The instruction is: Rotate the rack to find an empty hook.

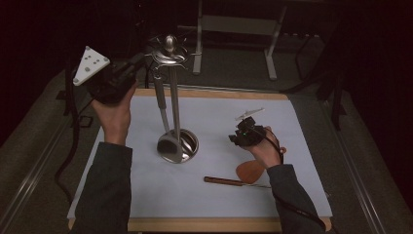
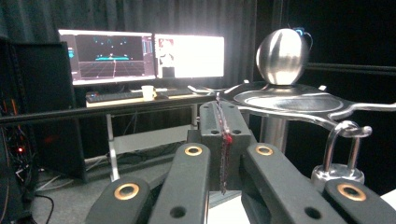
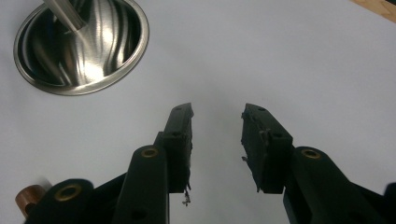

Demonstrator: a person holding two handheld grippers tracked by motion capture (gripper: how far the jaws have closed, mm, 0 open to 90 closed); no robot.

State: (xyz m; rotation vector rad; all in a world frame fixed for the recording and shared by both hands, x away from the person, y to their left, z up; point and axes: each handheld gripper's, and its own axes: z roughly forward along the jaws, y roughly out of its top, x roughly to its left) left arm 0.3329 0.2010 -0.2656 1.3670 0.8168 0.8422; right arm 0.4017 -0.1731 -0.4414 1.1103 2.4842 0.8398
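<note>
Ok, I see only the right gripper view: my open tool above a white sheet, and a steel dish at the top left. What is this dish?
Observer: It is the round base of a utensil stand. A ladle hangs from the stand's top.
Operator: And where is the left tool?
Observer: The left tool is held high beside the top of the stand, with its jaws shut.
Operator: Does anything lie near my right tool?
Observer: Yes, a wooden spatula lies flat on the sheet, partly under the right hand.

Closed gripper (image 2: 223,140) beside steel rack (image 2: 289,100)
</note>
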